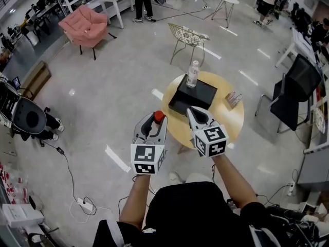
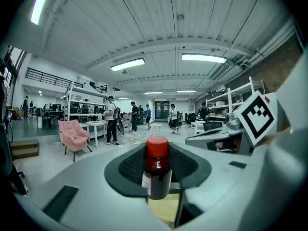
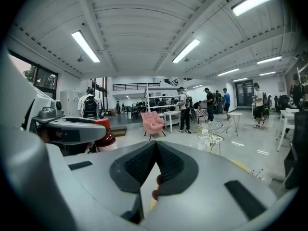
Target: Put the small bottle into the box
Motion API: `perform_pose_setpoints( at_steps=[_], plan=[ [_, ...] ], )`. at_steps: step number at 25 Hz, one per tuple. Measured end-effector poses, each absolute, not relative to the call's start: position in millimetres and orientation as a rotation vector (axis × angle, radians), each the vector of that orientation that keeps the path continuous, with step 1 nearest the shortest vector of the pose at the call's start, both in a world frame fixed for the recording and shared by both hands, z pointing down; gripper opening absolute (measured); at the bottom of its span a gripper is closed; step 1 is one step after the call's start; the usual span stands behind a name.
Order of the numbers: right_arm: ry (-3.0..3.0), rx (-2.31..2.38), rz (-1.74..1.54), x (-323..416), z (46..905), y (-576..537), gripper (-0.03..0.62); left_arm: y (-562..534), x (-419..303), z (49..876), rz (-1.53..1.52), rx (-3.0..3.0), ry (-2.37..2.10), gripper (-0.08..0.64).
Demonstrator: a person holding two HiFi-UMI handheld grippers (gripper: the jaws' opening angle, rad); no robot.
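Red-capped and dark-bodied, the small bottle [image 2: 156, 170] stands upright between the jaws of the left gripper [image 1: 152, 125], which pinch it at its sides just below the cap. A pale label shows on its lower left side. The head view shows this gripper held in the air at the near left edge of a round yellow worktop [image 1: 230, 118], so the bottle is near the black box [image 1: 194, 95] but apart from it and not inside it.

The right gripper [image 1: 193, 112] is just beside the left one, with its tip over the near edge of the box. Its jaws are pressed together with nothing between them. Its own view catches the bottle's red cap at the left, behind the body of the left gripper.

The box lies near the middle of the worktop. A clear water bottle [image 1: 193, 73] is upright at its far side. It seems to stand on the box's far edge, though the steep angle leaves that unsure. A small flat pack [image 1: 234, 98] lies on the worktop to the right of the box, apart from it.

Beyond the worktop a wire chair [image 1: 188, 36] stands on the grey floor, and a pink armchair [image 1: 84, 24] is well off to the left.
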State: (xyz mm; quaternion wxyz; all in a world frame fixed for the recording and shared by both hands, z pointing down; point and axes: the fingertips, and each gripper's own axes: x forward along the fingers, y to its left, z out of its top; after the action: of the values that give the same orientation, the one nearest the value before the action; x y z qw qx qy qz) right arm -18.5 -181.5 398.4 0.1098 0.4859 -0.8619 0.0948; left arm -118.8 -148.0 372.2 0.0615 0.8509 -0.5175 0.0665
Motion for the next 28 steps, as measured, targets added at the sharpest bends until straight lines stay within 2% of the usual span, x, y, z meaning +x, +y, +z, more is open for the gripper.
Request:
perform_pose_setpoints(
  at_steps=[28],
  plan=[
    [-2.505, 1.346, 0.451, 5.8, 457.2, -327.9, 0.002, -288.2, -80.0, 453.8, 0.338, 2.451, -1.492, 0.141]
  ],
)
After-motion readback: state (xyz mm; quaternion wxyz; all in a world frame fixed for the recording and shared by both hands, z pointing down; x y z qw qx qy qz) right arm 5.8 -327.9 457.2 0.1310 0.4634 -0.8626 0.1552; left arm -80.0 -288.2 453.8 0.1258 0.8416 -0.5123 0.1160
